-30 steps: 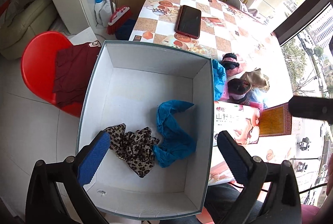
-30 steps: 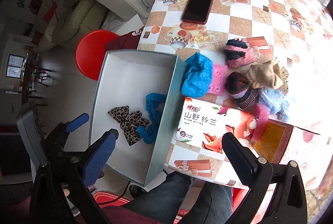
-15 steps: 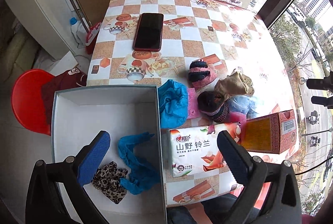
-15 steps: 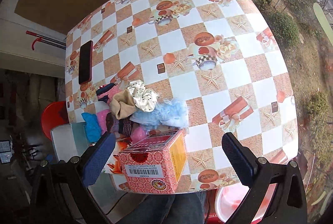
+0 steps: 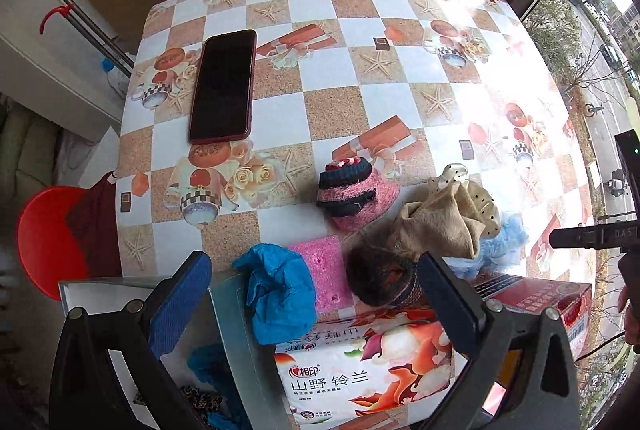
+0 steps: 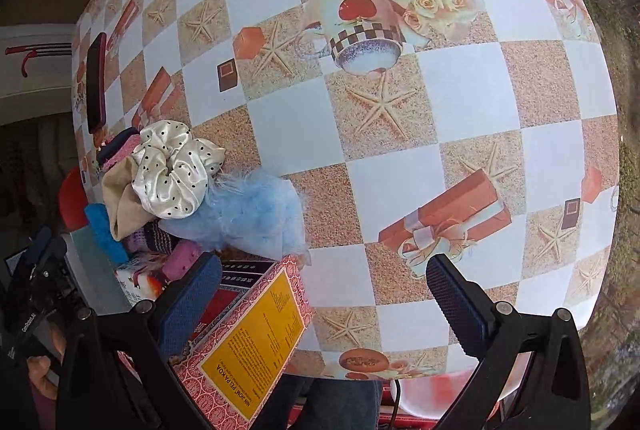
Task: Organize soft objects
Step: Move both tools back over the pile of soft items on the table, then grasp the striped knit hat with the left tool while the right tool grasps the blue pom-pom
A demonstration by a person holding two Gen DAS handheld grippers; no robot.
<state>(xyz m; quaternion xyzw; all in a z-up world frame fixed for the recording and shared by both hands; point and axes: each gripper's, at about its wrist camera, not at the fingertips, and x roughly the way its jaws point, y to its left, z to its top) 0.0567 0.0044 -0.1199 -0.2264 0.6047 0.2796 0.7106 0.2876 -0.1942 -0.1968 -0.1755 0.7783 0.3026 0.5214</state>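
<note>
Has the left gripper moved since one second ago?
Yes. The left gripper moved from above the box toward the table's soft pile, now framing the blue glove.

A checkered tablecloth (image 5: 328,102) (daylight glaring on it) sits beside a window (image 5: 592,10) and red chair (image 5: 44,234).

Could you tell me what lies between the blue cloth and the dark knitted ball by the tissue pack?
A pink sponge lies flat between blue cloth and dark knitted ball, shown in the left wrist view.
</note>
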